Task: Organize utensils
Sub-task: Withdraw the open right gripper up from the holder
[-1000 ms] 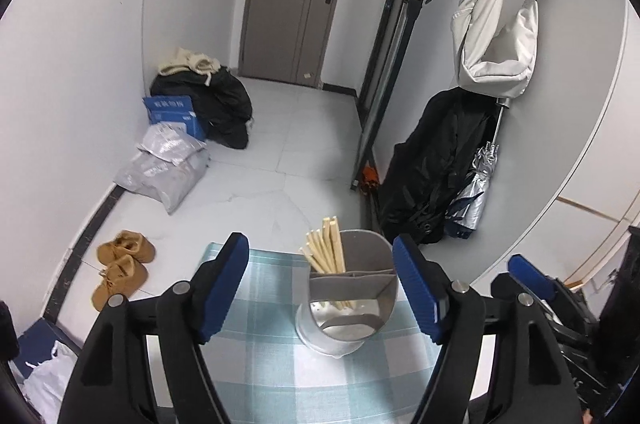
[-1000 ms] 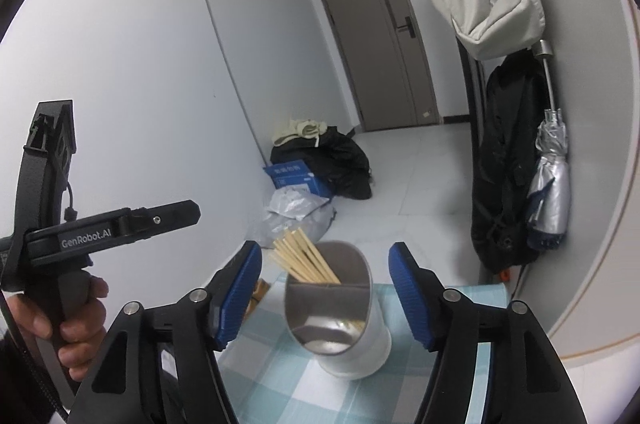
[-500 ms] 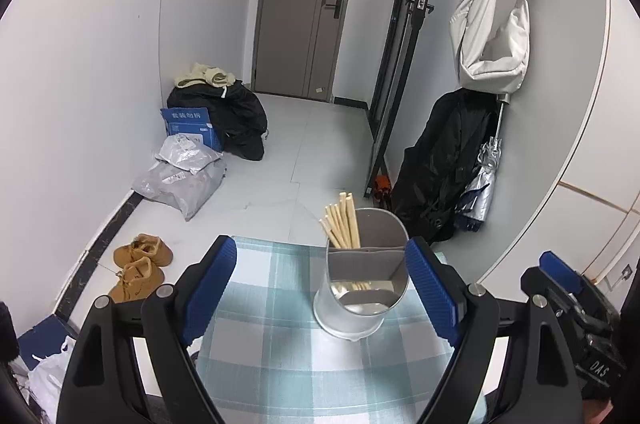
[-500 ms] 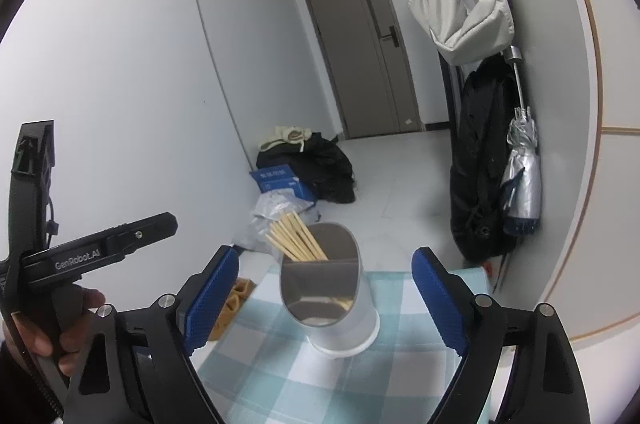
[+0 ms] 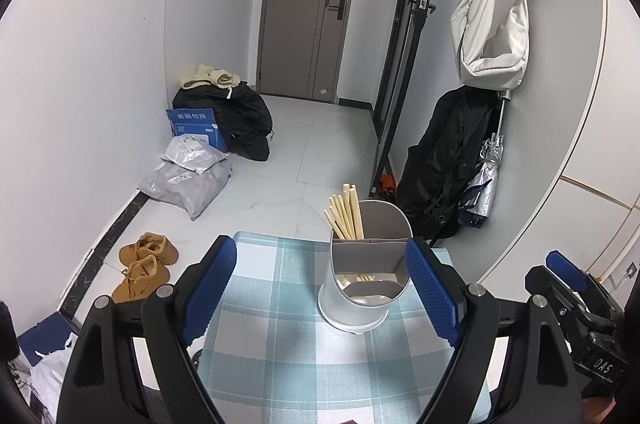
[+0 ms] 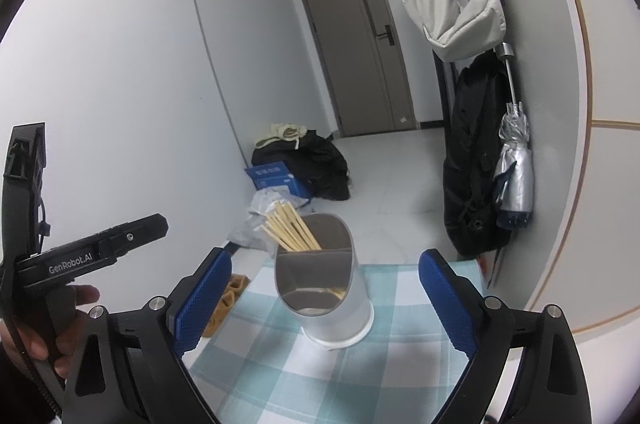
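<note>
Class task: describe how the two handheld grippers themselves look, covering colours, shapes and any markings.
Both the left gripper and right gripper have black angular frames, silver screws and blue ribbed finger pads. The left one's black body reads "GenRobot.AI" in white, with a thin black cable.

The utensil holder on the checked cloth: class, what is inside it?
The holder has two compartments. Wooden chopsticks stand in the far one. The near one looks empty, though its floor is partly hidden by the rim.
</note>
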Demonstrator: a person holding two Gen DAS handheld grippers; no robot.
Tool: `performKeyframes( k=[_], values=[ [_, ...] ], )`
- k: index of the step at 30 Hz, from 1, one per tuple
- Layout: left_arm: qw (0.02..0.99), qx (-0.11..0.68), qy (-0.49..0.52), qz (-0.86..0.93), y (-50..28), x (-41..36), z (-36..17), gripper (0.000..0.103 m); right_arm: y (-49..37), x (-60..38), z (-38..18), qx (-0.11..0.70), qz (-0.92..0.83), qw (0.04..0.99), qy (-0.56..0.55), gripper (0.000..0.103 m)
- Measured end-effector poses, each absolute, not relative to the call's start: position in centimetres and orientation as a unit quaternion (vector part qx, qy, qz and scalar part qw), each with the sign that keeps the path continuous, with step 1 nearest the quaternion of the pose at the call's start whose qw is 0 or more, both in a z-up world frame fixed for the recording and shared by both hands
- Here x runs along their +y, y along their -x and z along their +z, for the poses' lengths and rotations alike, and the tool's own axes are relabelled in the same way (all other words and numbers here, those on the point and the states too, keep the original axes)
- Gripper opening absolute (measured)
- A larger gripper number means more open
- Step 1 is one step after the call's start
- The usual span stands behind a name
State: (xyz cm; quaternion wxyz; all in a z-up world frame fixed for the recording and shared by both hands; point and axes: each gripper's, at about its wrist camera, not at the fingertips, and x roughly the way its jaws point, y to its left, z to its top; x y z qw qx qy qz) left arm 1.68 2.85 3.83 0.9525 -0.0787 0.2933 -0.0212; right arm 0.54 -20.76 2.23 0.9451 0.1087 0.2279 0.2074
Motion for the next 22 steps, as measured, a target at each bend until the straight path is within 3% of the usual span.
performKeyframes(
  k=[22],
  values=[
    [0.952, 0.295, 0.08, -0.017, -1.42, 3.11, 3.18, 0.083, -0.62, -20.7, 1.85, 0.23, 0.203, 0.945, -0.111, 0.097]
  ],
)
